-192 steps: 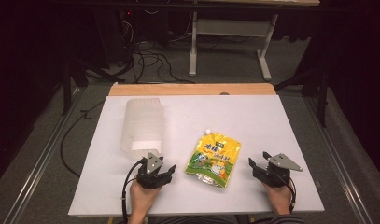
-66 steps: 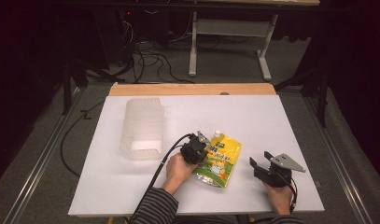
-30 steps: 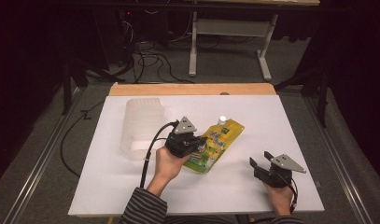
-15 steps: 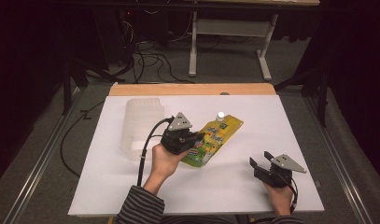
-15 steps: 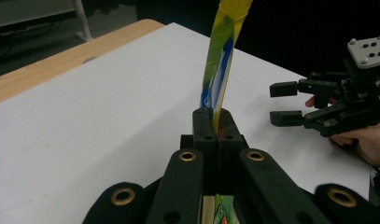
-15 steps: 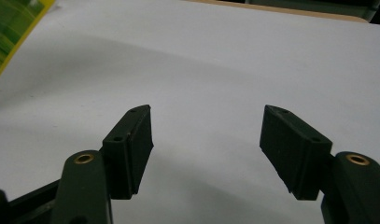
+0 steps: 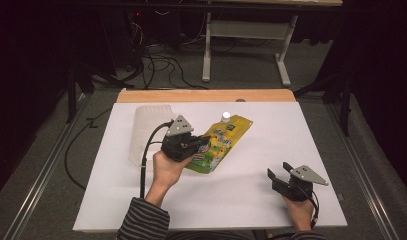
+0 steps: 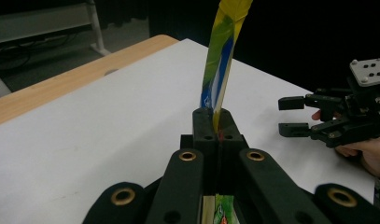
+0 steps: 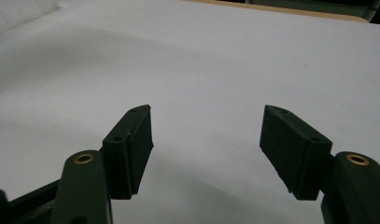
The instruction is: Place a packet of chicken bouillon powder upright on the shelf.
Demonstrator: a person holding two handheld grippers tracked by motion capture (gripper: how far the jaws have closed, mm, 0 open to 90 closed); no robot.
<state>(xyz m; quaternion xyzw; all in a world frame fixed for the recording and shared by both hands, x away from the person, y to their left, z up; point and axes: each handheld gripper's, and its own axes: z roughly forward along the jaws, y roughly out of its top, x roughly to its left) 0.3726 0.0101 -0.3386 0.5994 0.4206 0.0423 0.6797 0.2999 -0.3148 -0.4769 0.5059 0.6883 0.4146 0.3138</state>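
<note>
A yellow and green spouted pouch (image 7: 220,142) with a white cap is lifted off the white table top (image 7: 251,200), tilted up toward the far right. My left gripper (image 7: 198,146) is shut on its near left edge. In the left gripper view the pouch (image 8: 223,51) stands edge-on, rising from between the shut jaws of the left gripper (image 8: 215,126). My right gripper (image 7: 277,175) rests low at the table's near right, jaws wide apart with nothing between them. In its own view the right gripper (image 9: 206,135) stands open over bare white surface.
A translucent plastic container (image 7: 148,131) lies on the table just left of the left hand. A wooden strip (image 7: 206,96) runs along the table's far edge. Beyond it are a white desk frame (image 7: 246,40) and cables on the floor.
My left gripper came over from the near left, shut on the pouch and lifted it, carrying it up and toward the far left. The right gripper has stayed put.
</note>
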